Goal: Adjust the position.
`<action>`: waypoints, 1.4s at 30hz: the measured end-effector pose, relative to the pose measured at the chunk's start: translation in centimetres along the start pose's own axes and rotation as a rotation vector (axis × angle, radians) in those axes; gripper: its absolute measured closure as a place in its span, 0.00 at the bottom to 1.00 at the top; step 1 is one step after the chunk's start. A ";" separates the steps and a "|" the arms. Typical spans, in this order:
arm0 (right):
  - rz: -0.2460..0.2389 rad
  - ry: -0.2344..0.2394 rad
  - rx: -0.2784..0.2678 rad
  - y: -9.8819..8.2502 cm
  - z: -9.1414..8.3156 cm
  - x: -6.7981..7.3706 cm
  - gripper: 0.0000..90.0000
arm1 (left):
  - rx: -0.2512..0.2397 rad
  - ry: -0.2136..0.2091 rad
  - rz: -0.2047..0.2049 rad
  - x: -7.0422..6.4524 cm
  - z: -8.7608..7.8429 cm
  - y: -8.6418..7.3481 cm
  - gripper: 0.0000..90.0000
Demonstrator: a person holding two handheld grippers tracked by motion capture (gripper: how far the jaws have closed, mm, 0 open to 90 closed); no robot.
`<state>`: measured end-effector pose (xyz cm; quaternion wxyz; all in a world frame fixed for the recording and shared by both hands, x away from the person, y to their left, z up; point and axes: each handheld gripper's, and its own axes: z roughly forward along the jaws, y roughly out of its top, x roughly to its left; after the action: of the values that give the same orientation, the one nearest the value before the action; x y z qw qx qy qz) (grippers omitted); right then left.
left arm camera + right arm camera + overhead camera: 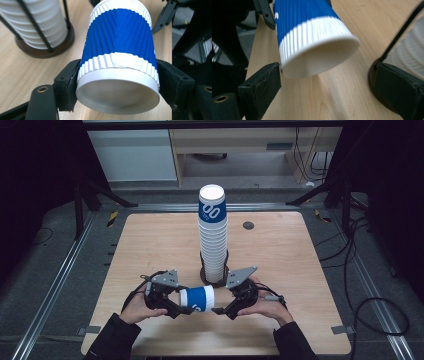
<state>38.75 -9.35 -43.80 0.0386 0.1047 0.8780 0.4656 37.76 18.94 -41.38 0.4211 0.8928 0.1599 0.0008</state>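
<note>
One cup (197,299) lying sideways above table (280,270), before stack (213,240) | left gripper (186,310) clamps its base; right gripper (218,310) released, jaws wide | step: handover done | next: we lift it onto the stack.

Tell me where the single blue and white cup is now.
In the high view the cup lies sideways between both grippers, held by the left gripper, just in front of the tall cup stack.

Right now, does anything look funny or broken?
The blue and white cup lies sideways in the left gripper above the table, and its white band has a torn, crinkled patch. The cup stack stands straight.
</note>
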 end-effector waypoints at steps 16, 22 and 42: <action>0.059 0.118 -0.103 -0.2 0.0 0.0 0.07 | -0.130 -0.078 -0.002 -0.6 -0.3 0.5 0.29; 0.055 0.176 -0.121 0.0 0.5 0.4 0.07 | -0.108 -0.123 0.034 -1.4 0.5 0.8 0.29; 0.038 0.222 -0.119 0.0 0.7 0.7 0.18 | -0.070 -0.102 0.042 -1.5 1.0 0.8 0.23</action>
<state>38.13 -8.65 -44.17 -0.0616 0.0668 0.8456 0.5261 36.66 17.28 -41.22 0.4595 0.8796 0.1192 -0.0302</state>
